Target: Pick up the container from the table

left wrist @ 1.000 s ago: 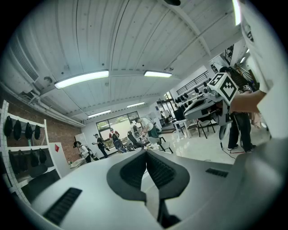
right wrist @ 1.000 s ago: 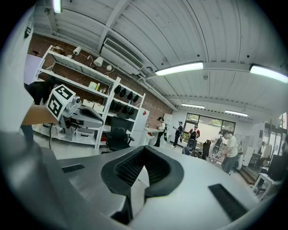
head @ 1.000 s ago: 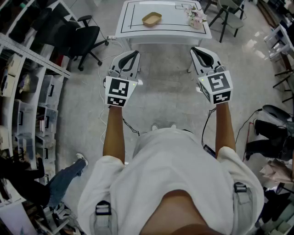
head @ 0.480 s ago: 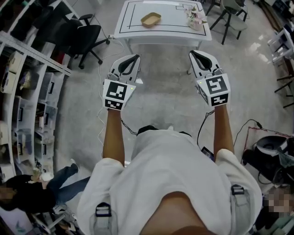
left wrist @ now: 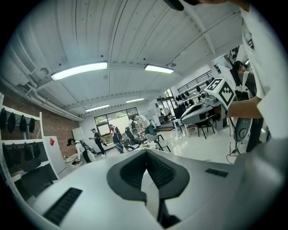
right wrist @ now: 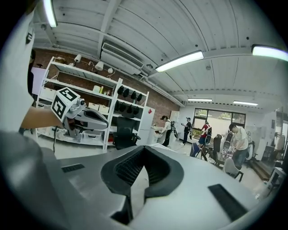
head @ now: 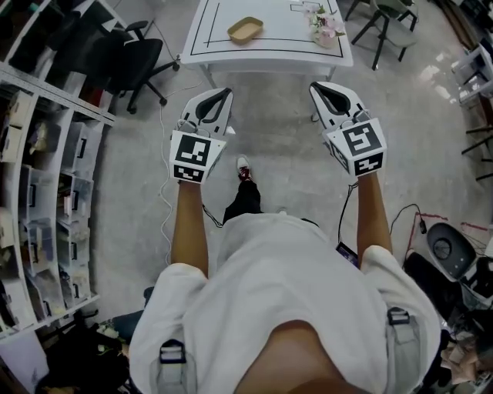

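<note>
A shallow tan container (head: 245,29) lies on the white table (head: 269,48) at the top of the head view. My left gripper (head: 219,95) and right gripper (head: 322,88) are held out side by side over the floor, a short way before the table's near edge. Both are shut with nothing between the jaws. In the left gripper view the closed jaws (left wrist: 145,152) point across the room; the right gripper view shows its closed jaws (right wrist: 144,149) the same way. The container does not show in either gripper view.
A small pot of pink flowers (head: 324,23) stands on the table's right part. A black office chair (head: 127,61) and shelving (head: 42,154) line the left side. Chairs (head: 393,19) stand at the top right. A cable (head: 173,192) runs over the floor.
The person has stepped toward the table, and one foot now shows between the arms. Both grippers have come nearer the table's edge, still shut.
</note>
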`<state>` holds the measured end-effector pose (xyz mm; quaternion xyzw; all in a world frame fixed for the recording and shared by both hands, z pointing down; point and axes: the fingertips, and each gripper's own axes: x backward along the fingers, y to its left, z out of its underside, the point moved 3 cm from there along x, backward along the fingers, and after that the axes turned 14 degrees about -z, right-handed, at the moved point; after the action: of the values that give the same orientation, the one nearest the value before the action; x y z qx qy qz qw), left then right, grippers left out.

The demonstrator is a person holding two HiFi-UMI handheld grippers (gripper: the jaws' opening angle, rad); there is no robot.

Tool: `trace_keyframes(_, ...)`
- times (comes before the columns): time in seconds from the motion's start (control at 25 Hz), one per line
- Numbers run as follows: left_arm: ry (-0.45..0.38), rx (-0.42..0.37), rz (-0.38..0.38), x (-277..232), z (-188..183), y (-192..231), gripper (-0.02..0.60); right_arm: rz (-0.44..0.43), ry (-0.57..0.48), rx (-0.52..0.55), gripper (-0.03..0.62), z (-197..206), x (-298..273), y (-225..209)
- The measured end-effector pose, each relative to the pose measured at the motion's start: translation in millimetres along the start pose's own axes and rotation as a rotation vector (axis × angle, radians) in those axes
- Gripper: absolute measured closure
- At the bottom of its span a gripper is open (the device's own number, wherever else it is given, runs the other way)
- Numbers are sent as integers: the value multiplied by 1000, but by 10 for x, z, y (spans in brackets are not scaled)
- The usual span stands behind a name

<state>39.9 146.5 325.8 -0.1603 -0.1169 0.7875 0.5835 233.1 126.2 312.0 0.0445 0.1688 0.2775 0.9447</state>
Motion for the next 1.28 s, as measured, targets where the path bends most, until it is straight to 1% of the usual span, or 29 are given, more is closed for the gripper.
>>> trace_keyframes(0.24, -9, 6, -4, -585, 267, 345, 565, 2, 35, 14, 580, 71, -562, -362)
trace_keyframes(0.44, -26, -13, 4, -1309, 378, 866, 565, 35, 41, 41, 580, -117, -1228, -854)
trace_keyframes(0.6, -33, -12, 23, -1869, 467, 1308, 565, 35, 57, 8, 580, -228, -1785, -1183)
trace_keyframes(0.76, -31, -16, 55, -2391, 554, 1722, 565, 78, 75, 7, 580, -378, -2286, -1557)
trace_keyframes(0.88, -30, -16, 71, -2740, 636, 1974, 565, 70, 82, -18, 580, -387, -2655, -1779)
trace_keyframes(1.04, -11, -17, 95, -3087, 824, 2228, 565, 52, 139, -11, 580, -379, -3134, -1949)
trace_keyframes(1.12, 1, -14, 107, -3239, 929, 2331, 565, 51, 149, -6, 582, -386, -3345, -2030)
trace_keyframes(1.28, 27, 14, 118, -3449, 1135, 2499, 565, 33, 150, -58, 580, -268, -3681, -2136)
